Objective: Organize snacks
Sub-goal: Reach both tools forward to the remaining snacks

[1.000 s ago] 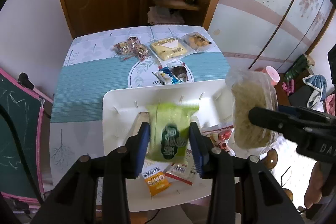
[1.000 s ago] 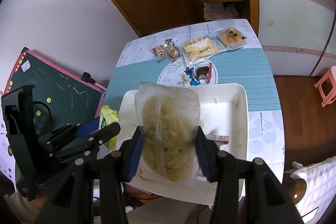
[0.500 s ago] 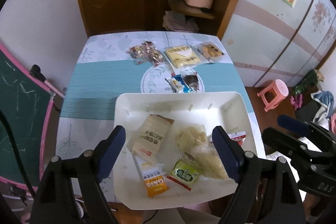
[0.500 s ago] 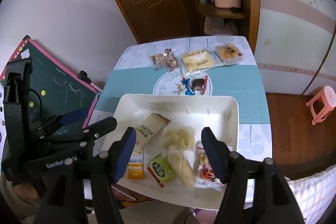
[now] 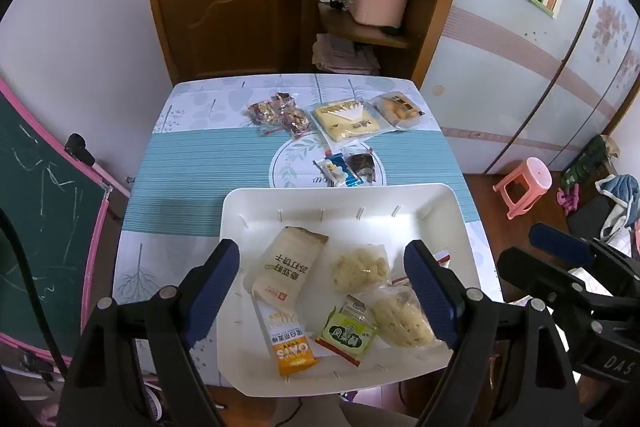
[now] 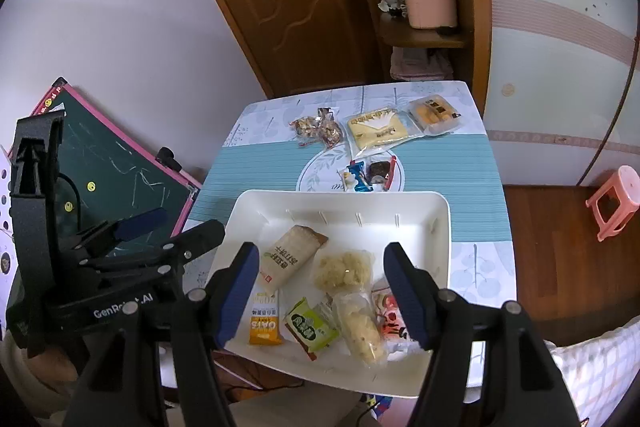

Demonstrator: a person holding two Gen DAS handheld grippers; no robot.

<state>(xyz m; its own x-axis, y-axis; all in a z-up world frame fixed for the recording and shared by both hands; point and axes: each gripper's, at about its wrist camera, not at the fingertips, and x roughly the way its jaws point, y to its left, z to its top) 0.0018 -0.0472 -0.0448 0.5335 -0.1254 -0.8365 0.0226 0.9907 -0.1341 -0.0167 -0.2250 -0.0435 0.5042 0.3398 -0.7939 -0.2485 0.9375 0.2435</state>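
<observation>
1. The left claw [image 5: 326,291] is held wide apart, with nothing gripped, above the white tray [image 5: 248,211].
2. The right claw [image 6: 322,293] is likewise spread and empty.
3. Snack packets, including the green packet [image 5: 347,333], are seen lying in the tray; others [image 5: 346,119] are left on the bench [image 5: 192,163].

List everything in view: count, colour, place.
tray: 1, white, near end of table
cracker pack: 1, beige, in tray
oat bar: 1, orange and white, in tray, near edge
green packet: 1, in tray
clear bags: 2, pale yellow contents, in tray
red-and-white packet: 1, in tray, right side
table: 1, teal-striped cloth
candy bags: a few, reddish, far end
yellow packet: 1, far end
cake pack: 1, clear, far right
small wrappers: a few, blue and dark, beyond tray
stool: 1, pink, floor
chalkboard: 1, green, left
left tongs: open, above tray
right tongs: open, above tray
</observation>
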